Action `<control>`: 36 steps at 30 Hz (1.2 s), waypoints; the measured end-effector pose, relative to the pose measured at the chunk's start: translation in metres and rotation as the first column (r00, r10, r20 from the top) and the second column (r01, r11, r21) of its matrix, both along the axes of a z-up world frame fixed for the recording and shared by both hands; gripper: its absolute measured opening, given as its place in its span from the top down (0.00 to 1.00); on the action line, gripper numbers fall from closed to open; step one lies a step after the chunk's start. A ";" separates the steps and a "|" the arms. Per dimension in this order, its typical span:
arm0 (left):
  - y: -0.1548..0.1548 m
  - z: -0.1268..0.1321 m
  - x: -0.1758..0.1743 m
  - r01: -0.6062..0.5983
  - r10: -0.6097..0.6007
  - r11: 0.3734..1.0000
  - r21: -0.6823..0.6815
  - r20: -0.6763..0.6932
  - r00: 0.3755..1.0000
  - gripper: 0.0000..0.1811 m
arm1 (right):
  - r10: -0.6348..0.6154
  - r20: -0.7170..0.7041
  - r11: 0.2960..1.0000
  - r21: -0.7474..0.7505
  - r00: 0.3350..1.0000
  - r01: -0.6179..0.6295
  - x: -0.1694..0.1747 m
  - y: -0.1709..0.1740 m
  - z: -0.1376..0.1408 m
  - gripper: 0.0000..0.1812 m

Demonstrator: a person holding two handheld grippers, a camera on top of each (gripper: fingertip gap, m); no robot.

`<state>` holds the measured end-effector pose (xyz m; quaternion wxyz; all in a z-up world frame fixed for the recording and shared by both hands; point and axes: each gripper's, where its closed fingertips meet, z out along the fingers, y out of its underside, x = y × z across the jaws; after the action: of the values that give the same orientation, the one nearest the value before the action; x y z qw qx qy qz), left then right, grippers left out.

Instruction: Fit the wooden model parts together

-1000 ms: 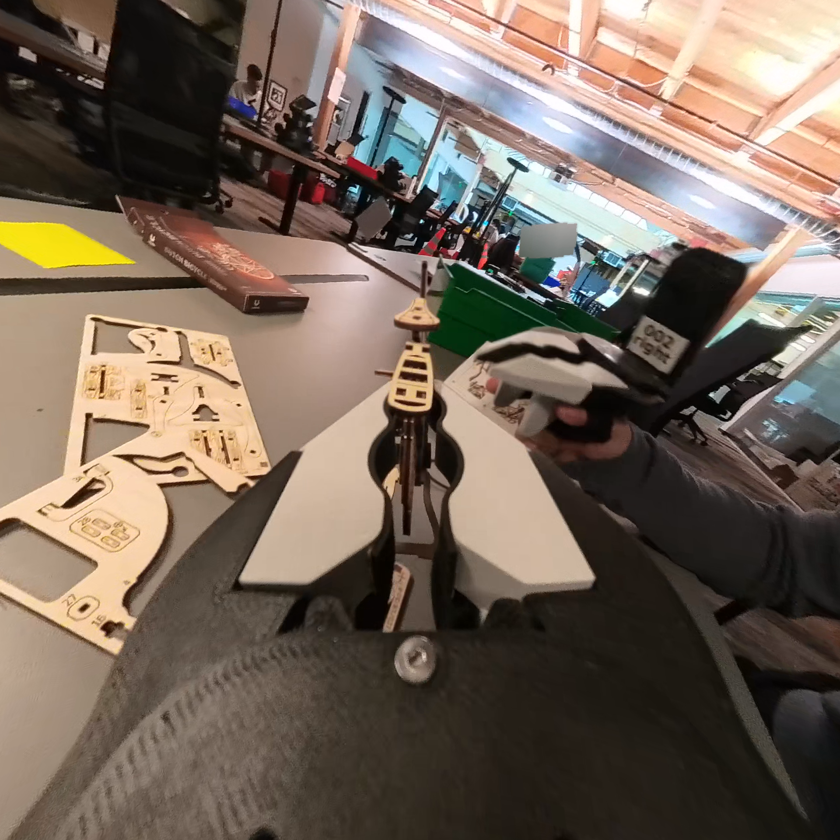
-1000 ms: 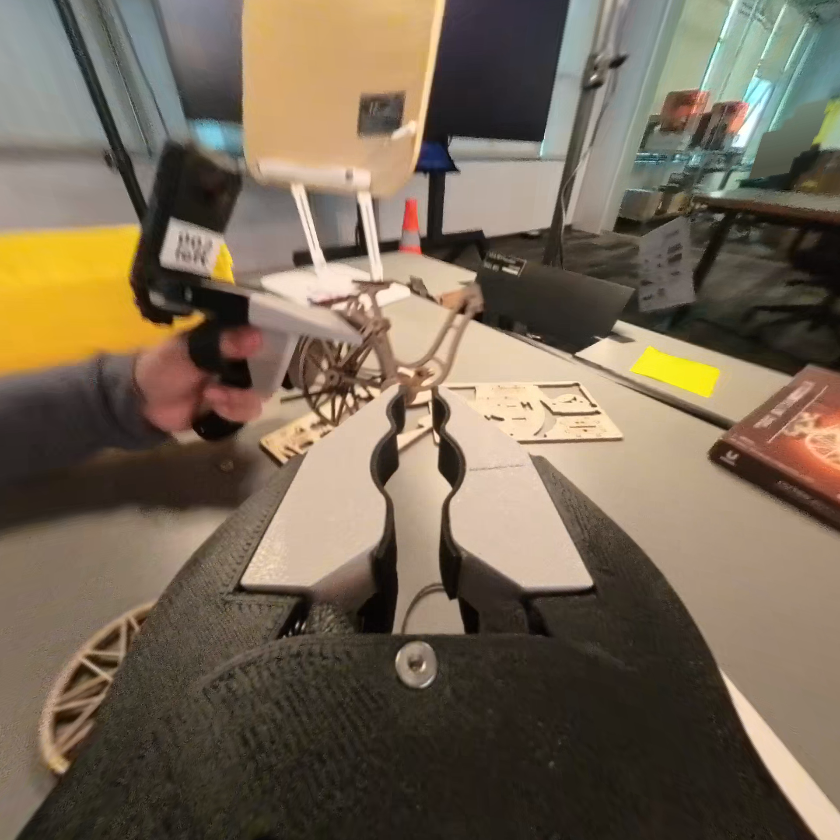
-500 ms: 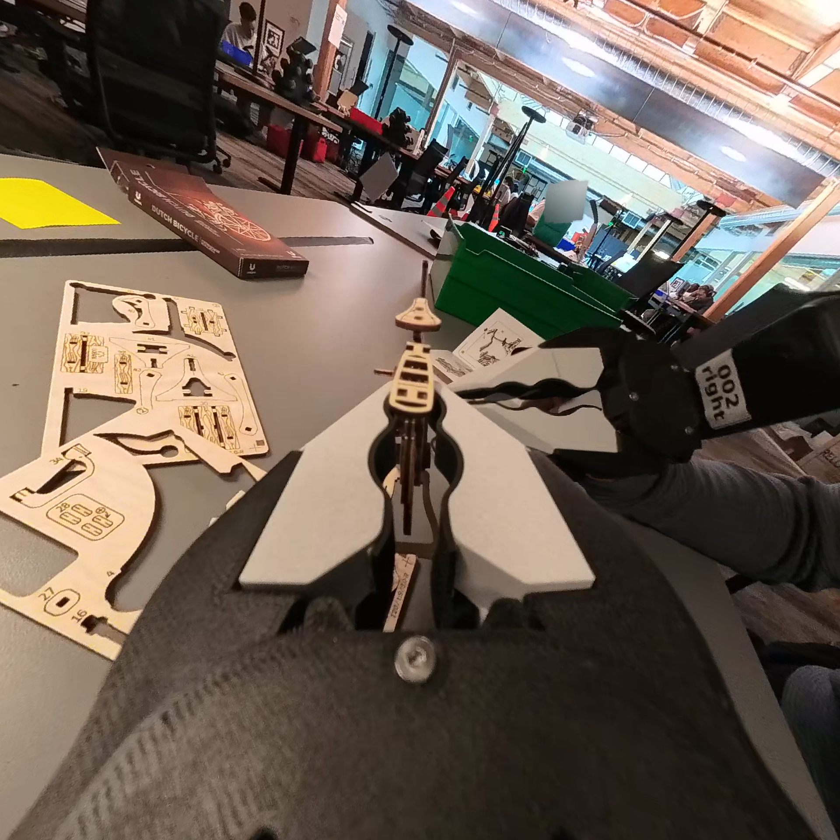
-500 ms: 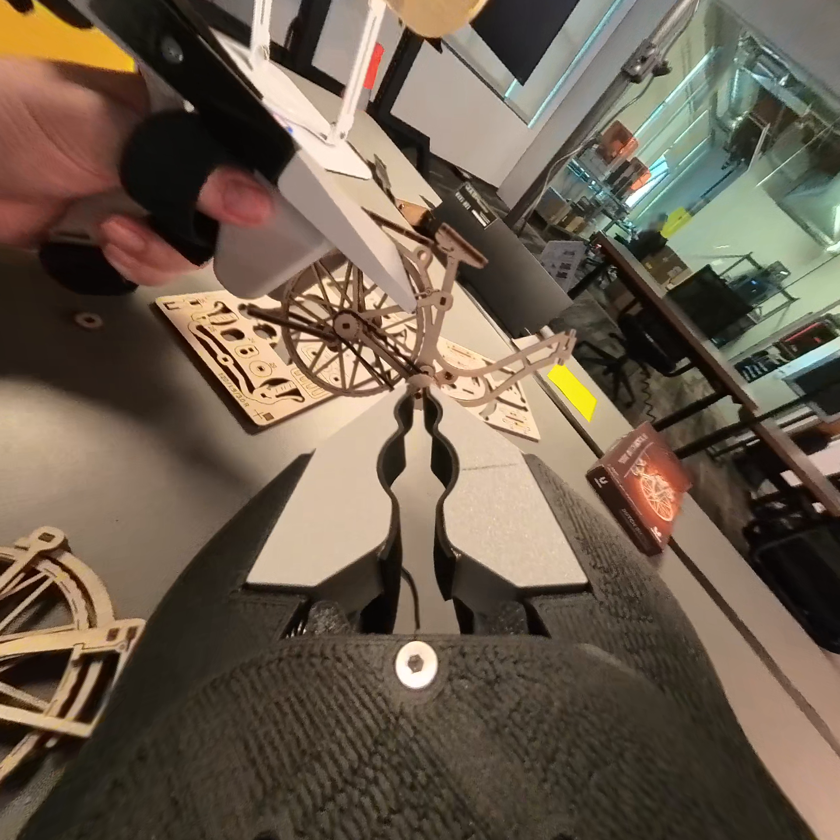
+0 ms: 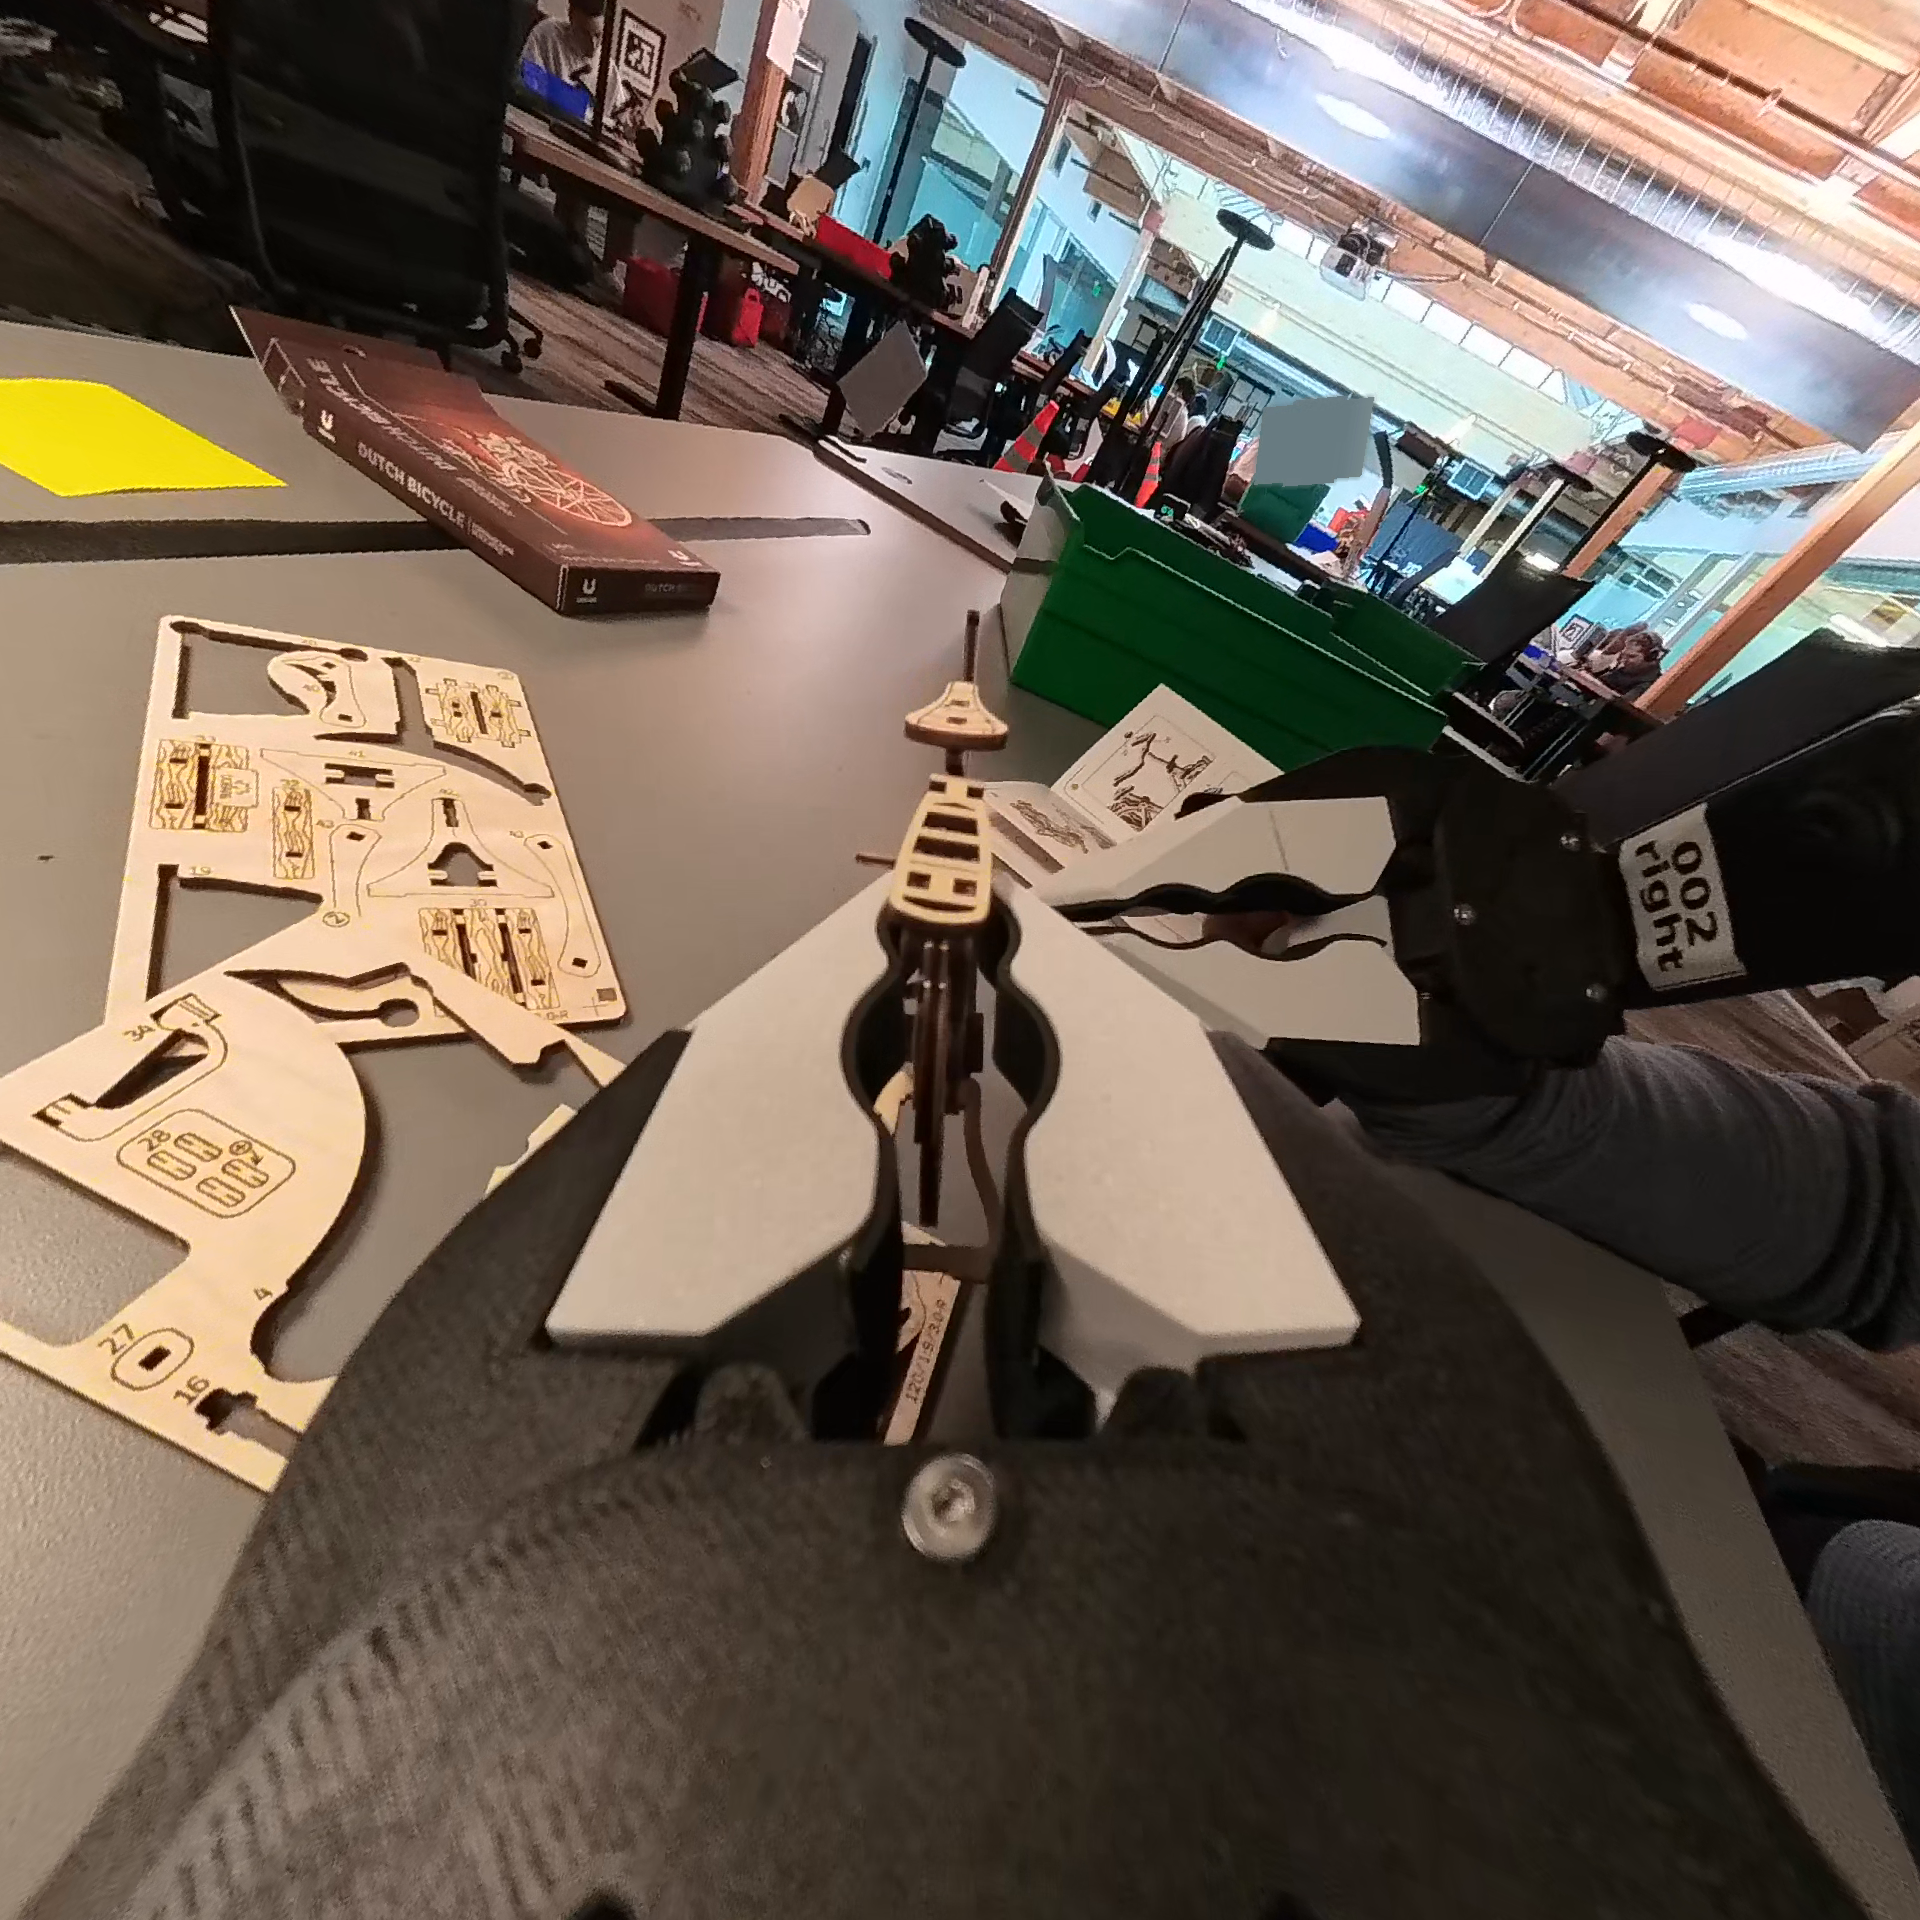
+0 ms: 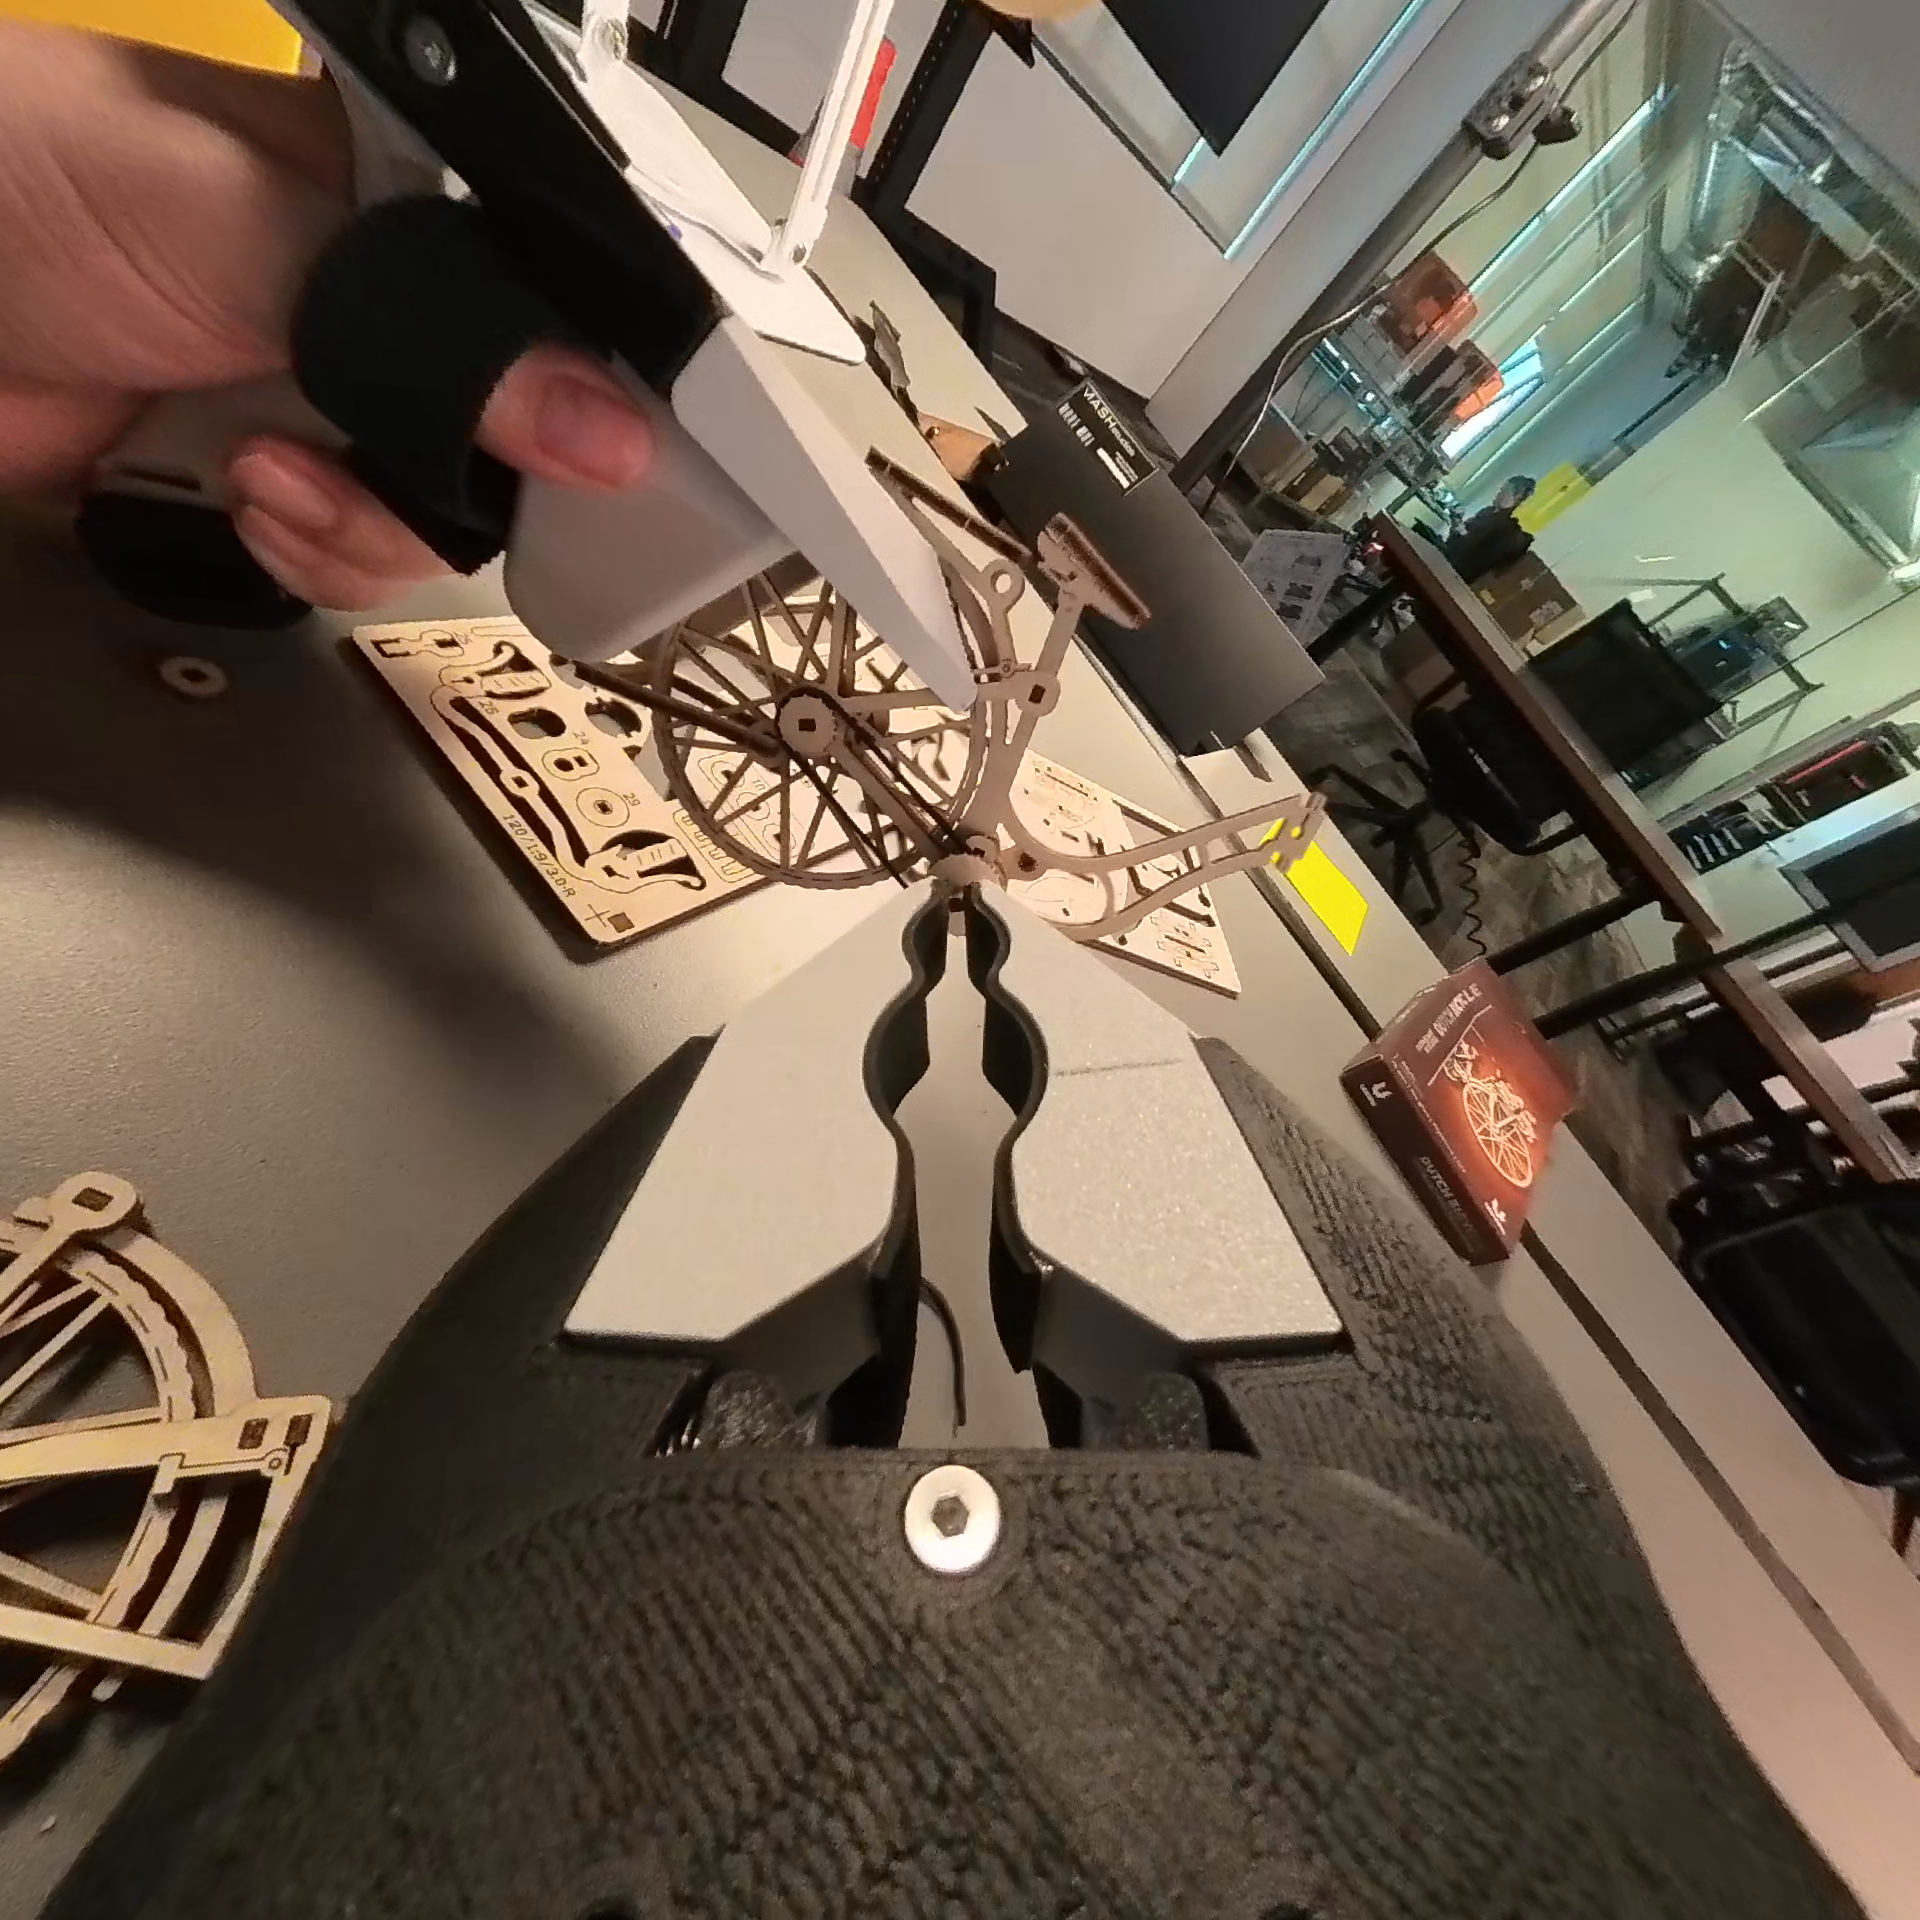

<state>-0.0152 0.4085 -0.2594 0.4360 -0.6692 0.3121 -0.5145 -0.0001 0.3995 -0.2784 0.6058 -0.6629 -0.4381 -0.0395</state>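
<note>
My left gripper [image 5: 940, 935] clamps half-built bicycle frame [image 6: 831, 727]; right gripper [image 6: 954, 914] nearly closed at hub, grip unclear. Loose wheel [image 6: 114, 1382], lower left, unfitted.

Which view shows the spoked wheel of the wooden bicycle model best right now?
The right wrist view: the spoked wheel faces the camera, with hub and spokes plain, held up by the left gripper. The left wrist view shows the wooden bicycle model edge-on between its own jaws, so the wheel there is only a thin strip.
</note>
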 end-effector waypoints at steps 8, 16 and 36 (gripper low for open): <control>0.000 -0.001 0.000 0.003 -0.003 1.000 -0.009 0.000 1.000 0.95 | -0.009 0.127 0.997 0.083 0.992 -0.002 0.000 0.001 -0.001 1.00; 0.001 0.000 0.000 0.004 -0.004 1.000 -0.024 0.019 1.000 0.95 | 0.013 0.168 0.984 0.175 0.986 -0.043 -0.007 -0.005 0.008 0.94; -0.035 0.034 0.003 0.296 -0.268 0.953 -0.066 0.268 0.925 0.95 | 0.054 -0.813 0.892 -0.222 0.580 -0.394 0.014 -0.013 0.053 0.84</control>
<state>-0.0123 0.3732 -0.2252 0.3583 -0.5671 0.3187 -0.6697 0.0135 0.3861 -0.2249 0.5951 -0.6530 -0.2067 0.4203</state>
